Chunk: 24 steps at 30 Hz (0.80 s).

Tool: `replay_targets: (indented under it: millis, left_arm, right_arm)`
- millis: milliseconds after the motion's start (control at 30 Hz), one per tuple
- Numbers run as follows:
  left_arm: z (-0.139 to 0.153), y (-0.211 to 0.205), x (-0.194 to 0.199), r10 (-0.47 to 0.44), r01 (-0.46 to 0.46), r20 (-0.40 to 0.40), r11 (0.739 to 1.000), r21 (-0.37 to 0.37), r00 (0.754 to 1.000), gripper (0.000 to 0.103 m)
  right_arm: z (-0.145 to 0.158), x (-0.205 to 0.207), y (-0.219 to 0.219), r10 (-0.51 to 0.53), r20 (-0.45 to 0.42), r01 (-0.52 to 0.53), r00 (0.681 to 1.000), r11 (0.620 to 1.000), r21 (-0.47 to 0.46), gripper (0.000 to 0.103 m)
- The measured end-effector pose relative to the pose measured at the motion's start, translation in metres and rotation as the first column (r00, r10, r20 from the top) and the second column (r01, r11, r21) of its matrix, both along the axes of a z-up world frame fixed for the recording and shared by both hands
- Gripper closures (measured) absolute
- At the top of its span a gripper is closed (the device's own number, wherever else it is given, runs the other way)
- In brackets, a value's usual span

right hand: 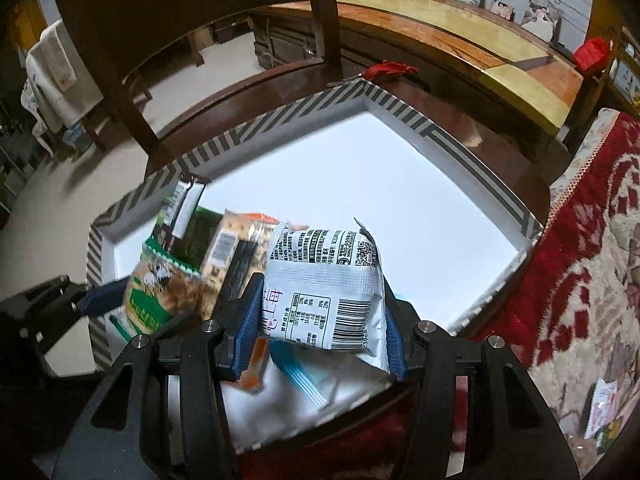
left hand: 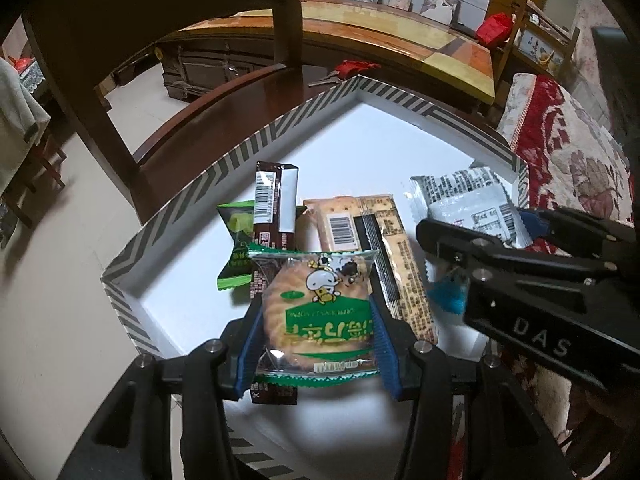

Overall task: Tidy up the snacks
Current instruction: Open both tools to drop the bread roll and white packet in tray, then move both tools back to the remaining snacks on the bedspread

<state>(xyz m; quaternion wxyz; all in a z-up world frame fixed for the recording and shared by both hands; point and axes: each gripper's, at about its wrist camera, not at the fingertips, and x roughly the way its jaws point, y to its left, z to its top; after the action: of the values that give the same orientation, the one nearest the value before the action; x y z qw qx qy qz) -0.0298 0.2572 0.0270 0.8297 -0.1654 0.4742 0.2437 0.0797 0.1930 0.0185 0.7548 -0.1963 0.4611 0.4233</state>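
Observation:
My left gripper point(left hand: 316, 340) is shut on a round biscuit pack point(left hand: 318, 312) with a green label, held over the white tray point(left hand: 224, 168) with its striped rim. The right gripper point(right hand: 320, 320) is shut on a white snack packet point(right hand: 324, 288) printed with a barcode, also above the tray point(right hand: 420, 200). In the tray lie a brown bar point(left hand: 276, 208), a green candy point(left hand: 236, 240) and a long cracker pack point(left hand: 380, 248). From the left wrist view the right gripper point(left hand: 480, 228) comes in from the right with the white packet point(left hand: 468, 204). A blue-edged wrapper point(right hand: 304, 376) lies beneath it.
The tray rests on a dark wooden chair seat point(right hand: 280, 80), with the chair back point(left hand: 288, 12) beyond it. A red patterned cushion point(right hand: 592, 240) lies to the right, with small packets point(right hand: 604, 412) on it. A low wooden table point(right hand: 460, 32) stands behind.

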Motion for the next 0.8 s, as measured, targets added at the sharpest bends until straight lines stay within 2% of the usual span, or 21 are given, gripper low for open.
replay_targets:
  millis: [133, 267, 467, 800]
  left_arm:
    - [-0.001, 0.000, 0.001, 0.005, -0.005, -0.005, 1.000, 0.009, 1.000, 0.049]
    - [-0.001, 0.000, 0.001, 0.013, -0.013, -0.011, 1.000, 0.015, 1.000, 0.037]
    - [0.003, 0.001, -0.001, 0.025, -0.025, 0.002, 1.000, 0.015, 1.000, 0.026]
    - [0.015, -0.015, -0.003, 0.010, -0.011, 0.038, 0.999, 0.031, 0.999, 0.020]
  right_arm:
    - [-0.006, 0.003, 0.002, -0.012, -0.022, 0.012, 1.000, 1.000, 0.007, 0.050]
    - [-0.005, 0.000, 0.000, -0.013, -0.017, 0.013, 1.000, 1.000, 0.015, 0.046]
    - [0.008, 0.002, -0.012, -0.055, -0.012, 0.055, 0.998, 0.997, 0.057, 0.039]
    - [0.026, -0.009, -0.067, -0.202, 0.040, 0.196, 0.979, 0.973, 0.119, 0.039]
